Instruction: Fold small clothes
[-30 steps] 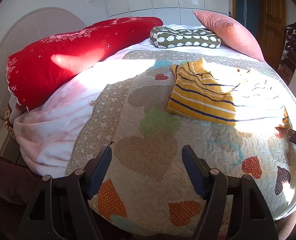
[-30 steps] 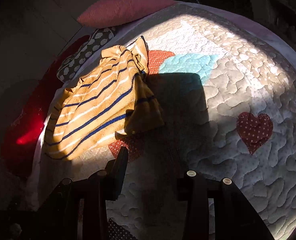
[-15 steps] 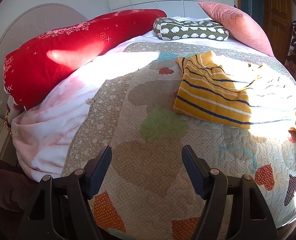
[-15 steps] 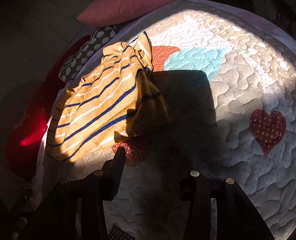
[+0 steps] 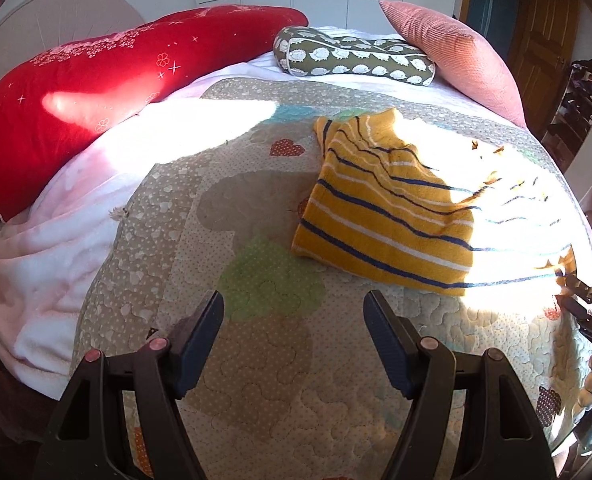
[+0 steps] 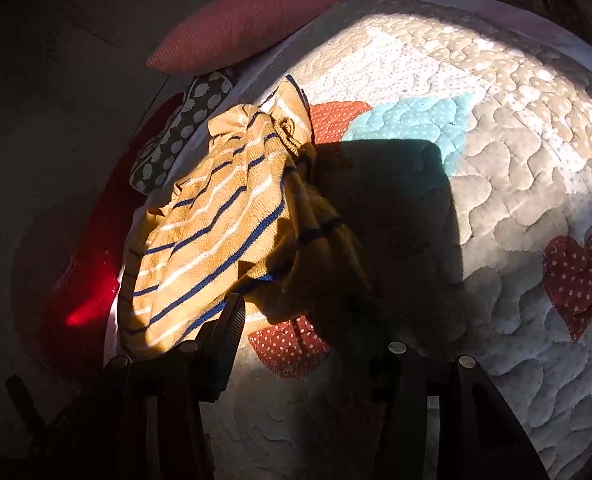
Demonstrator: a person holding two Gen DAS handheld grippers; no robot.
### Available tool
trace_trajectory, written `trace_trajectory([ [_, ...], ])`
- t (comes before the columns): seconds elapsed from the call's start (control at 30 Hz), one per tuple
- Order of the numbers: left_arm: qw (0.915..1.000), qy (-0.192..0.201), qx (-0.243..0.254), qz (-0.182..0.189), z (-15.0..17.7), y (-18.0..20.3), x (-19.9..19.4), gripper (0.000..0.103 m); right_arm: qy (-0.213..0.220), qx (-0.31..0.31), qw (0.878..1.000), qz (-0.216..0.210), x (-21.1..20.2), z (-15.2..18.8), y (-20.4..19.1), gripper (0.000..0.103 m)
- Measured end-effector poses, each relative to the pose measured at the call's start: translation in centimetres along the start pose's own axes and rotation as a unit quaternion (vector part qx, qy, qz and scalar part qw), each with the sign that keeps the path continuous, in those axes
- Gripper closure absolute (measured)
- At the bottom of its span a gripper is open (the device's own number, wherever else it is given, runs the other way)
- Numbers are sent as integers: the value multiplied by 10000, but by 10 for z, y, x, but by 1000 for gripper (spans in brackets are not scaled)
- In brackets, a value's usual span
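A yellow sweater [image 5: 387, 216] with blue and white stripes lies crumpled on the heart-patterned quilt [image 5: 256, 360], half in shade and half in bright sun. My left gripper [image 5: 292, 308] hovers open over the quilt a little short of the sweater's near hem, with nothing between its fingers. In the right wrist view the sweater [image 6: 224, 220] lies ahead and to the left, its near corner just past the left finger. My right gripper [image 6: 311, 332] has its jaws opening with only quilt [image 6: 495, 160] showing between them. The right gripper [image 5: 587, 308] also shows at the sweater's sunlit far end.
A long red pillow [image 5: 96, 92], a green patterned pillow [image 5: 355, 58] and a pink cushion [image 5: 455, 52] line the head of the bed. A white blanket [image 5: 56, 260] hangs off the left side. A wooden door [image 5: 543, 40] and cluttered shelves stand beyond the right edge.
My left gripper has moved forward over the quilt, so the sweater sits nearer. The right gripper's jaws have spread wider, with the sweater lying just ahead of them.
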State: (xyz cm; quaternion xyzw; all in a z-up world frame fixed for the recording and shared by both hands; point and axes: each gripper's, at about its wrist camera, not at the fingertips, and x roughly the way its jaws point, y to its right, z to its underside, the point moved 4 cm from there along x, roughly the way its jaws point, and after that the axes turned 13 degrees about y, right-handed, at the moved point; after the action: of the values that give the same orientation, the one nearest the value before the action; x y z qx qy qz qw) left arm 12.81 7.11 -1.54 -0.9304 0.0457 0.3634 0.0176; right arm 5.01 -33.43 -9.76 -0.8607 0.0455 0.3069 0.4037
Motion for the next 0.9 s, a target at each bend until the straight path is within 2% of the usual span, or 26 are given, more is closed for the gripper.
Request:
trace_trajectory([
  [0.1,9987,-4,123,504,-21,33,8,31,-33,57,10000,-65,2,-5,1,50],
  [0.2,9948,8,319,967,-56,77,25,30,-55,38,9999,-80,4,-4,1,50],
  [0.33,9819,-159,798,1711,-99,165,58,26,7,23,9999,-161,10,-6,0,50],
  [0.43,9722,-436,1284,1907,-112,235,92,25,74,-29,9997,-233,15,-7,-2,49],
  [0.5,9660,-714,1386,2061,-113,273,117,25,129,-36,9996,-262,17,-8,-3,49],
  [0.63,9566,-1255,1444,2196,-103,332,160,25,243,-56,9992,-307,20,-8,-4,49],
  [0.73,9498,-1473,1720,2159,-95,367,179,25,323,-205,9988,-308,20,-6,-8,47],
  [0.9,9409,-1410,2624,1612,-84,408,199,25,391,-411,9980,-288,25,-4,-17,46],
])
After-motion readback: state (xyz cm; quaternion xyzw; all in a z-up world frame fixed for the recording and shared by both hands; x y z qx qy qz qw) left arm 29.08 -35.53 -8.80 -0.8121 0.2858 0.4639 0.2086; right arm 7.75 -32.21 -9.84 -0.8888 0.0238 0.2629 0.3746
